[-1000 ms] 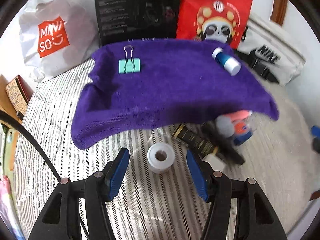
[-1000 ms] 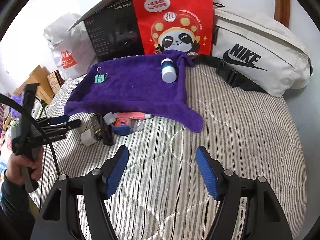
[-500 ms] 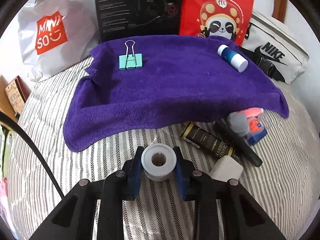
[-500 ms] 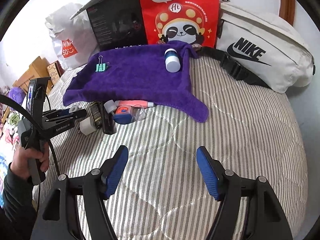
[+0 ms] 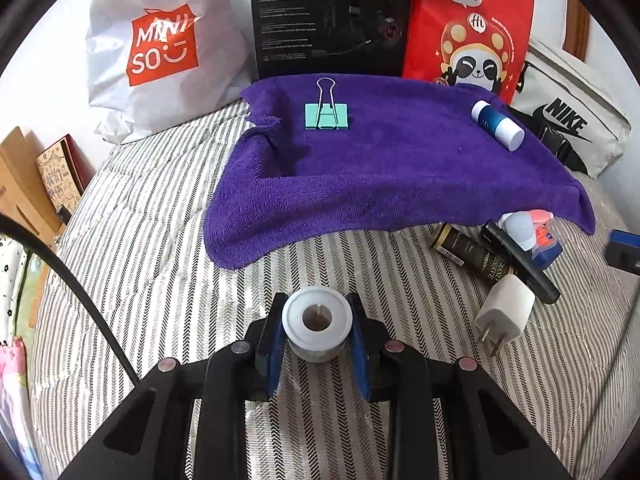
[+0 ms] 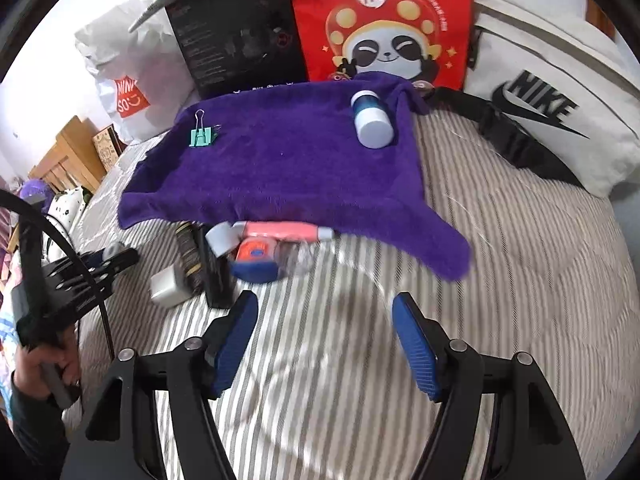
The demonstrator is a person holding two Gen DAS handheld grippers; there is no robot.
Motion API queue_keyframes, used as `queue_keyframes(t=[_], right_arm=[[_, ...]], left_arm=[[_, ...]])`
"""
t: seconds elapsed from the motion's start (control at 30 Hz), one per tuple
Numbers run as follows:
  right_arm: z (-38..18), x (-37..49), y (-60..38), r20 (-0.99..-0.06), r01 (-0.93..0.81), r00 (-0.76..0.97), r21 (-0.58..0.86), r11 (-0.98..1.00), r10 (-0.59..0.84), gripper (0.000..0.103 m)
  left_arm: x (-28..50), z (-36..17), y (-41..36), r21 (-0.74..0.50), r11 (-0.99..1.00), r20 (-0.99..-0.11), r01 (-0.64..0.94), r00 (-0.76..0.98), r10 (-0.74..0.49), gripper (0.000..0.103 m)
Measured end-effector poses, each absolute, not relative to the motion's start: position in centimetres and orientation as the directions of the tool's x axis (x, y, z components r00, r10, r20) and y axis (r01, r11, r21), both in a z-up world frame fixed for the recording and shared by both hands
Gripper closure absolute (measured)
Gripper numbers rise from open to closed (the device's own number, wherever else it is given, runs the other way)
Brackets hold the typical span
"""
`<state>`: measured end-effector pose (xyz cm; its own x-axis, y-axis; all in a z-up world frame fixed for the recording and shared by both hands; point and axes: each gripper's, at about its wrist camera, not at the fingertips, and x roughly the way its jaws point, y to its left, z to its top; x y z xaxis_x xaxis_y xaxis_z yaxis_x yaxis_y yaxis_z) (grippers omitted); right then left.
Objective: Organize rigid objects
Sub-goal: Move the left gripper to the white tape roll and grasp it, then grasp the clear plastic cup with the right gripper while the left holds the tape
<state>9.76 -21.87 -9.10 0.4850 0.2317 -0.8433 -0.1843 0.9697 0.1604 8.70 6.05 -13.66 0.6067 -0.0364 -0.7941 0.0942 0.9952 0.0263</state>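
Note:
My left gripper (image 5: pixel 317 332) is shut on a white tape roll (image 5: pixel 317 322), held just above the striped bed cover. Ahead lies a purple towel (image 5: pixel 392 176) bearing a teal binder clip (image 5: pixel 326 114) and a blue-and-white bottle (image 5: pixel 498 126). At the towel's near right edge sits a cluster: a black-and-gold tube (image 5: pixel 470 254), a black bar (image 5: pixel 520 258), a white charger plug (image 5: pixel 504 312), a pink tube (image 6: pixel 280 230) and an orange-and-blue item (image 6: pixel 254 260). My right gripper (image 6: pixel 324 336) hovers over bare cover just right of that cluster, its jaws closing with nothing between them.
Behind the towel stand a white Miniso bag (image 5: pixel 160 52), a black box (image 5: pixel 332 16) and a red panda bag (image 5: pixel 468 32). A white Nike pouch (image 6: pixel 536 92) lies at the back right. A person's hand (image 6: pixel 48 364) holds the left gripper's handle at the bed's left edge.
My left gripper closed on the tape roll and drew back from the towel with it. The right gripper moved forward and down toward the cluster, its jaws narrowing slightly.

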Motion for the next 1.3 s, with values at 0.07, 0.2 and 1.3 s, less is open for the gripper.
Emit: queue_keyframes(t=[0.07, 0.2, 1.3], right_arm=[[-9.7, 10.3, -21.3, -0.846, -0.206, 0.481, 0.145, 0.968, 0.229, 0.041], [-11.4, 11.2, -20.3, -0.856, -0.232, 0.477, 0.097, 0.968, 0.2, 0.045], [-12.8, 11.0, -20.8, -0.819, -0.218, 0.553, 0.03, 0.975, 0.149, 0.076]], left_arm=[[8.6, -13.7, 6.2, 0.019, 0.996, -0.789, 0.09, 0.613, -0.04, 0.076], [8.3, -13.8, 6.3, 0.009, 0.996, -0.784, 0.09, 0.619, -0.048, 0.076], [8.0, -13.8, 6.2, 0.016, 0.997, -0.768, 0.076, 0.639, -0.037, 0.076]])
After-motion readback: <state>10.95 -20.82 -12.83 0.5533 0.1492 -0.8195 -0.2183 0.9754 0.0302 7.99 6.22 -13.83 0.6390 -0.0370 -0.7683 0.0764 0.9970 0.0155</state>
